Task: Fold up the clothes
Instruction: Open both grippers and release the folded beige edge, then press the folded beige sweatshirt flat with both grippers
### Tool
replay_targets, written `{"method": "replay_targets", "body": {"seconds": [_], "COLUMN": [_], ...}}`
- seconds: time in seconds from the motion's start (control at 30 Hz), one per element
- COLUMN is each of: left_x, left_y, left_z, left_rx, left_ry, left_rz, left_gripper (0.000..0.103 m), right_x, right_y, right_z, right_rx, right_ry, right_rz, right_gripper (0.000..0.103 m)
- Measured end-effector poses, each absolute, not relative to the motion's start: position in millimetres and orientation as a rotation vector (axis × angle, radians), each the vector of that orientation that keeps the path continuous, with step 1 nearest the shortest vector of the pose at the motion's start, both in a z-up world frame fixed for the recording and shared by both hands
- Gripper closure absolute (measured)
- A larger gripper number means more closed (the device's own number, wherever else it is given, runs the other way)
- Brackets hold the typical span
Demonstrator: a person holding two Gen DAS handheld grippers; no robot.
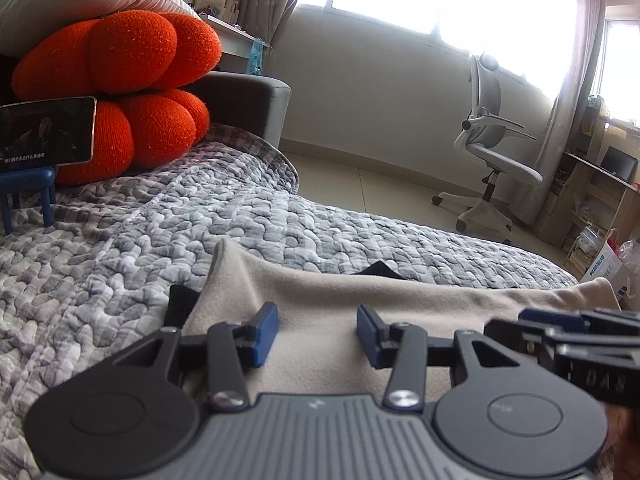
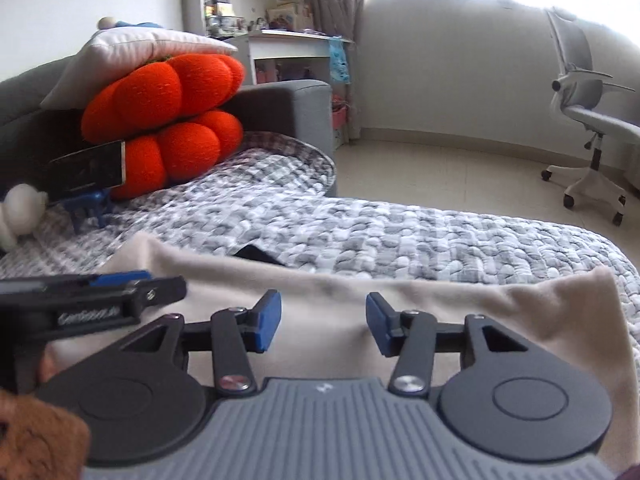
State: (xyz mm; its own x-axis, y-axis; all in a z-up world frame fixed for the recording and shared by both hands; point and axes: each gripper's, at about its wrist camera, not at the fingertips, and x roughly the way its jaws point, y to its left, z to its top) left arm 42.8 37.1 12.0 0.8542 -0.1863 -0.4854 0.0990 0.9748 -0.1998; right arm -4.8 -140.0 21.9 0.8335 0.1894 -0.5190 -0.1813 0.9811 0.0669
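My grippers hover over a beige garment (image 1: 360, 292) on the quilt (image 1: 120, 248).
Left gripper (image 1: 317, 330) and right gripper (image 2: 323, 322) stand apart, empty, cloth just beneath.

"DAS" on right gripper (image 1: 576, 322); "GenRobot.ai" on left gripper (image 2: 120, 286).

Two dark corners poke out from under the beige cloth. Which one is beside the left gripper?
The one at the cloth's left edge, just beyond the left gripper's left finger. The other peeks over the far edge, further off.
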Motion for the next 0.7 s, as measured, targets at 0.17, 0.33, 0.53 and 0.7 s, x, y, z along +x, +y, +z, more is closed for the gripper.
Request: {"method": "replay_targets", "body": {"seconds": [0.17,0.33,0.53,0.7], "left_x": [41.2,41.3,39.5,43.3], "left_y": [35.3,34.1,30.6,18.0], "left_z": [11.6,11.6,12.1,16.1], "left_rx": [-0.161,-0.153,-0.122,-0.010], "left_ry": [0.525,0.524,0.528,0.564], "left_rz": [-0.148,-0.145,-0.138,-0.118], "left_gripper": [0.058,0.058,0.058,0.057], "right_x": [-28.4,-45.1,-56.5,-53.2], "right_y": [-141.2,-139.7,-135.9,-134.6], "right_z": [18.3,14.5,6.6,8.4], "right_rx": [0.012,0.004,-0.015,-0.043], "right_ry": [0.566,0.565,0.550,0.567], "right_rz": [0.209,0.215,0.212,0.220], "right_gripper": [0.051,0.051,0.051,0.050]}}
